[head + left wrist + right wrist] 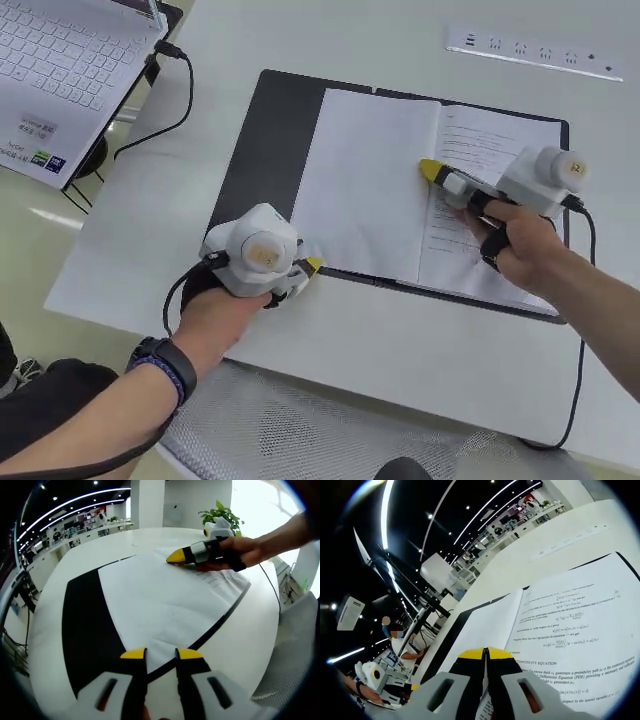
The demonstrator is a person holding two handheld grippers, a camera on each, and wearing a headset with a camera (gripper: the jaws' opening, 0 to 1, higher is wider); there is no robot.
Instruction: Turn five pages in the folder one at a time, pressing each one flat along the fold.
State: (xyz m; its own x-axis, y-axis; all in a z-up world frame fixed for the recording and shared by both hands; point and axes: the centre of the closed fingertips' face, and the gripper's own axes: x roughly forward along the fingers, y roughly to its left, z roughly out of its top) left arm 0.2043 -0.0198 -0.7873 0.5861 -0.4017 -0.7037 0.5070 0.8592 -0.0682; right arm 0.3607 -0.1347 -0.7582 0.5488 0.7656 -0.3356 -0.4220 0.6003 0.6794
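While folder (pixel 268 140) lies open, laptop (pixel 60 70), power strip (pixel 530 55) nearby.

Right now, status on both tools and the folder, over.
Left tool open at near edge of folder. Right tool shut, tip on the fold. Folder open flat. Laptop, power strip aside.

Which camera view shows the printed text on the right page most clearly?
The right gripper view: the printed page is close, and its heading and equations can be read. In the head view its lines are tiny, partly under the right claw and hand. The left gripper view has a far, narrow strip.
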